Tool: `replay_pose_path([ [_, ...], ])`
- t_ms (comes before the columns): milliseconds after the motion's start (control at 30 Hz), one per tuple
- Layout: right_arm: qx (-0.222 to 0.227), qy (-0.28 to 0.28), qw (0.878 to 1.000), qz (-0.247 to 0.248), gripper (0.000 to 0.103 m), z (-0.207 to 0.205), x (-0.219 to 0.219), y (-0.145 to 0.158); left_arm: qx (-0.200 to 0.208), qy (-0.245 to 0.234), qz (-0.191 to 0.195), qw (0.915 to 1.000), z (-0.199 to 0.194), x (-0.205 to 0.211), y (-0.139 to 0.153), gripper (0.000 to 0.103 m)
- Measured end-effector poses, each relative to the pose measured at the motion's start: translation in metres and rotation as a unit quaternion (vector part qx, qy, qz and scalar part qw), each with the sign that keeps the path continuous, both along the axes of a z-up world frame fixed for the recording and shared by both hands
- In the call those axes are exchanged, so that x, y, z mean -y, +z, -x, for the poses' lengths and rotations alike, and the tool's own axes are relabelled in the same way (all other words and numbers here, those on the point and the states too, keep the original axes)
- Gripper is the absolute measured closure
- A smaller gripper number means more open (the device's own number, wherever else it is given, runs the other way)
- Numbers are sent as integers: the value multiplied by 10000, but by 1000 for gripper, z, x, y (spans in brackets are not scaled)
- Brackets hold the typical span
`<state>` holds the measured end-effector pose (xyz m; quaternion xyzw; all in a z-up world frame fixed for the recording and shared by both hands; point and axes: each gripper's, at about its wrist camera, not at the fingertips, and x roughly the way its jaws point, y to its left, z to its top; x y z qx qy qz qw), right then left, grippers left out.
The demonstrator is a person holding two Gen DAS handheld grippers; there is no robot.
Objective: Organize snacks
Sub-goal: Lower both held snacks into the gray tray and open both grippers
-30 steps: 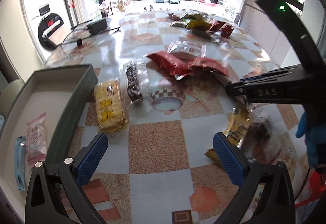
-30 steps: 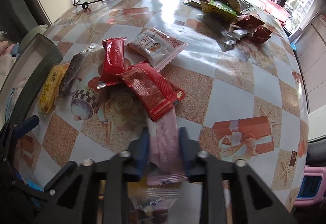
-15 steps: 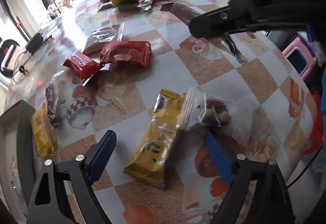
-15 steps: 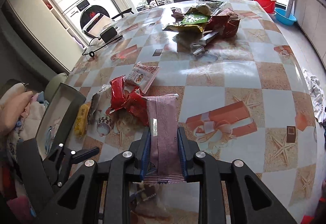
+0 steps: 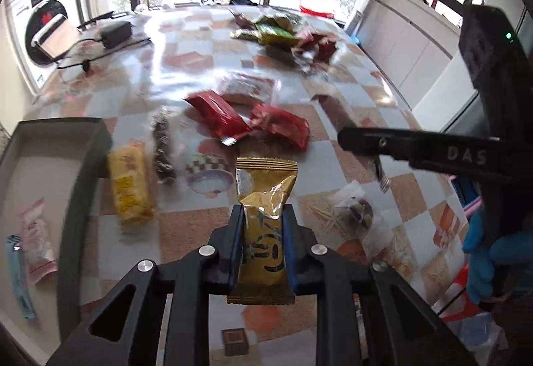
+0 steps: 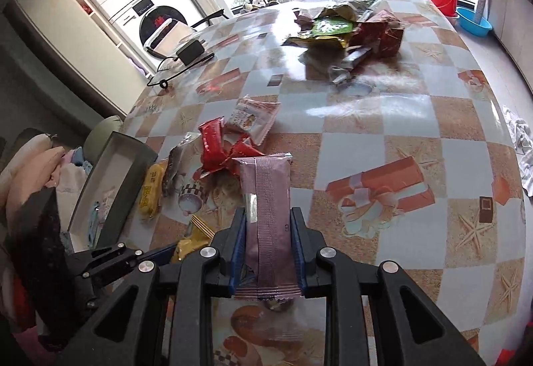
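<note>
Your left gripper is clamped on a gold snack packet, lifted above the checkered table. Only the right wrist view shows your right gripper pinching a mauve wafer packet; both show the grey tray.
</note>
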<state>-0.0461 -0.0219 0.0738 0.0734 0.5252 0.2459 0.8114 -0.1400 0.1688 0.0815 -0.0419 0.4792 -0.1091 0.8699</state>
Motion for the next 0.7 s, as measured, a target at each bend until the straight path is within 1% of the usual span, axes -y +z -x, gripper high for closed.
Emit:
replay_pose_path([
  [100, -73, 345, 9993, -133, 76, 0, -40, 3, 316, 530, -52, 9981, 11, -41, 24, 79],
  [133, -113, 480, 9986, -195, 76, 1, -56, 4, 394, 737, -89, 9965, 15, -57, 30, 79],
  [200, -187, 798, 9961, -323, 76, 3, -92, 6, 507, 1194, -293, 9911, 21, -90, 35, 79],
  [300, -215, 1322, 9900, -440, 76, 11, -151, 10, 378, 1759, -660, 9815, 29, -137, 32, 79],
  [400, -304, 1765, 9813, -704, 76, 17, -207, 12, 122, 2222, -781, 9718, 36, -179, 17, 79],
  [467, -422, 1936, 9767, -823, 76, 18, -240, 9, -15, 2428, -823, 9666, 42, -197, 5, 79],
  [533, -472, 2089, 9735, -806, 76, 19, -266, 5, -237, 2545, -860, 9629, 43, -207, -10, 76],
  [567, -461, 2169, 9723, -742, 76, 20, -278, 2, -347, 2586, -850, 9616, 44, -209, -17, 68],
  [600, -482, 2229, 9715, -646, 75, 21, -286, -1, -425, 2608, -810, 9611, 46, -211, -22, 55],
  [633, -536, 2248, 9715, -528, 71, 21, -292, -5, -451, 2608, -757, 9614, 48, -211, -25, 50],
  [667, -588, 2225, 9722, -429, 63, 20, -292, -9, -418, 2581, -704, 9626, 49, -209, -26, 42],
  [700, -593, 2171, 9737, -357, 36, 18, -288, -11, -344, 2523, -673, 9647, 50, -205, -25, 40],
])
